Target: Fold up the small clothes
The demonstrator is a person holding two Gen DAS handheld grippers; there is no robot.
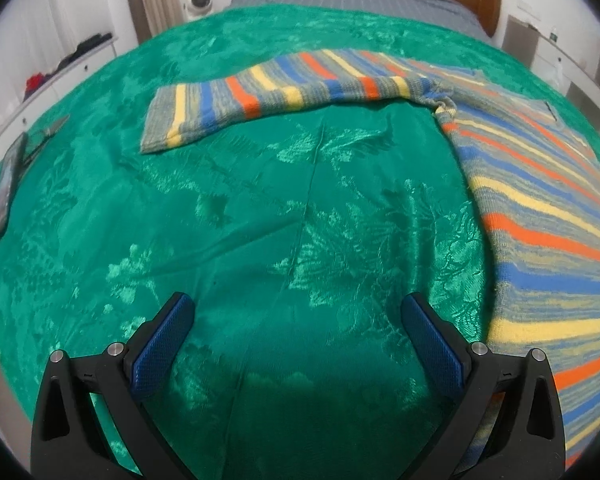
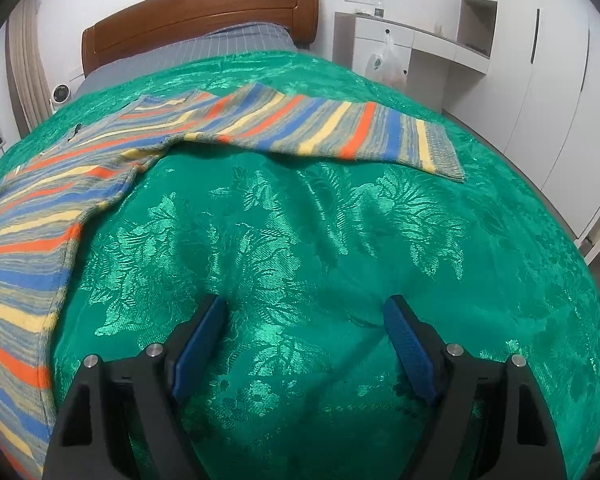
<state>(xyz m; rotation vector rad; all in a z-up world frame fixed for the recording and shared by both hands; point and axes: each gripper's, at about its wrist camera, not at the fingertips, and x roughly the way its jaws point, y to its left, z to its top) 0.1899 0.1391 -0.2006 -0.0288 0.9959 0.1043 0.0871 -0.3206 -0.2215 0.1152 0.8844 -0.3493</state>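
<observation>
A striped knit sweater (image 1: pixel 540 208) in blue, orange, yellow and grey lies flat on the green bedspread (image 1: pixel 260 220). In the left wrist view its body fills the right side and one sleeve (image 1: pixel 260 92) stretches left. In the right wrist view the sweater body (image 2: pixel 32 240) lies at the left and the other sleeve (image 2: pixel 340 128) stretches right. My left gripper (image 1: pixel 298 308) is open and empty above bare bedspread, left of the sweater body. My right gripper (image 2: pixel 306 310) is open and empty above bare bedspread (image 2: pixel 340 240), right of the sweater body.
A dark phone (image 1: pixel 8 184) and a small tool (image 1: pixel 52 130) lie on the bedspread's left edge. A wooden headboard (image 2: pixel 204 12) stands at the far end. White cabinets (image 2: pixel 540 80) and a plastic bag (image 2: pixel 388 60) stand right of the bed.
</observation>
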